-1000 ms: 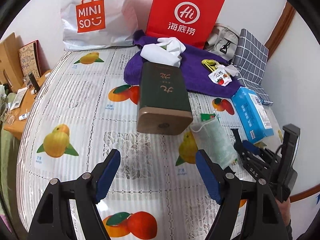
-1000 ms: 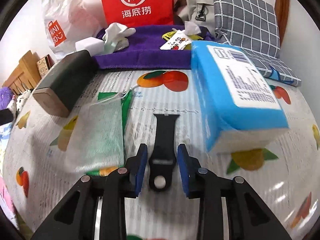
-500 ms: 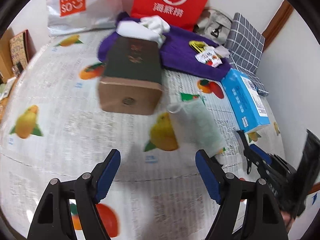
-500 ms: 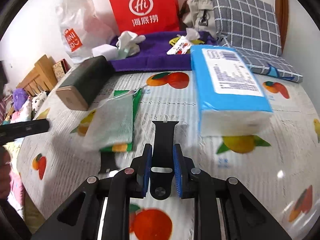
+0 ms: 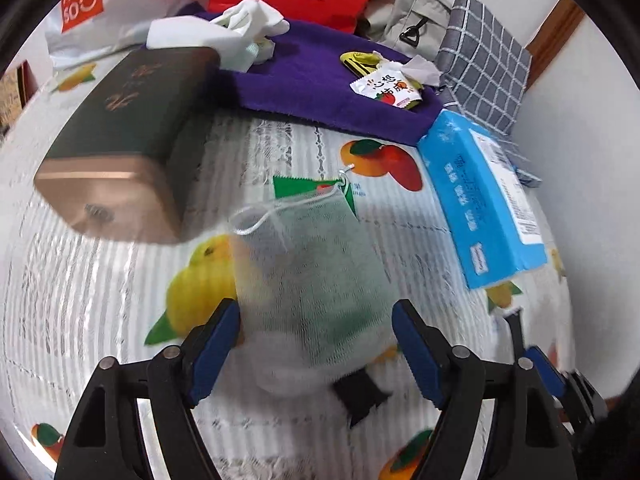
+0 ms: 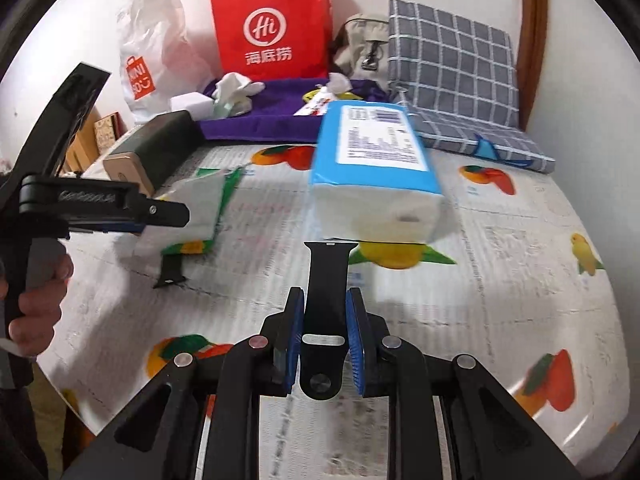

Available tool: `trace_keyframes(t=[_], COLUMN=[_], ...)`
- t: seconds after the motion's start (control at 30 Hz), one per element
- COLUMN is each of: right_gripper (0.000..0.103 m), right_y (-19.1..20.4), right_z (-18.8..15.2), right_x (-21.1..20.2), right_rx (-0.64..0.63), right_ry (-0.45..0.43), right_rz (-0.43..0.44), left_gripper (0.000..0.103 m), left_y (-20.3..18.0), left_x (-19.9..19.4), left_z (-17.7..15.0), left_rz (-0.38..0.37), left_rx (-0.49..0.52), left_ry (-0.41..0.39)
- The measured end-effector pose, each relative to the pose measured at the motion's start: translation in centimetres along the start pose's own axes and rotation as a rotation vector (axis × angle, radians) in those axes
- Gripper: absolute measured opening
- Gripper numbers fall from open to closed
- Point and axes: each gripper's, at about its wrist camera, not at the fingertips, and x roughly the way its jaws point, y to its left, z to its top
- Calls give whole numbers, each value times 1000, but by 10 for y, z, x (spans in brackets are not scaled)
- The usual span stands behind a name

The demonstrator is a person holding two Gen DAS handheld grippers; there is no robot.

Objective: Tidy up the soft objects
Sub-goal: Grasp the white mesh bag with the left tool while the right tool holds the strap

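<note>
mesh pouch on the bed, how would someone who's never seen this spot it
On the fruit-print bedspread, look between the dark green box and the blue tissue pack. The mesh pouch lies there: pale, see-through, with a white drawstring loop.

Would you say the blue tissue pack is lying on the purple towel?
No, the tissue pack lies on the fruit-print sheet, beside the purple towel.

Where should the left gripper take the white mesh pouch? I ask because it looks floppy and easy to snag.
Judging by its pose, grip the mesh pouch across its flat middle, coming from above at its closed end. The left gripper, jaws opening, already straddles it there. Avoid the loose drawstring loop at the far end.
</note>
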Motion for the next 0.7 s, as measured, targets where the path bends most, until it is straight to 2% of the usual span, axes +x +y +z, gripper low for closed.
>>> trace_keyframes(t=[0.1, 0.27, 0.4, 0.47, 0.53, 0.57, 0.7], right_gripper=[21, 21, 22, 22, 22, 22, 22], right_y=[-7, -13, -15, -15, -15, -15, -15], right_z=[-2, -8, -13, -15, -16, -17, -20], right_x=[2, 12, 19, 20, 19, 18, 17], right_rx=[23, 39, 52, 51, 51, 51, 53], right_ry=[2, 22, 41, 41, 37, 37, 34], right_rz=[13, 31, 46, 48, 53, 58, 59], left_gripper=[87, 85, 46, 40, 32, 23, 19], left_y=[-13, -26, -23, -18, -10, -6, -3], left_x=[8, 15, 8, 4, -4, -11, -30], left_z=[5, 3, 1, 2, 3, 2, -3], left_rz=[74, 159, 193, 174, 117, 97, 82], left_rx=[28, 61, 53, 47, 19, 8, 22], left_ry=[-1, -39, -65, -60, -56, -60, -74])
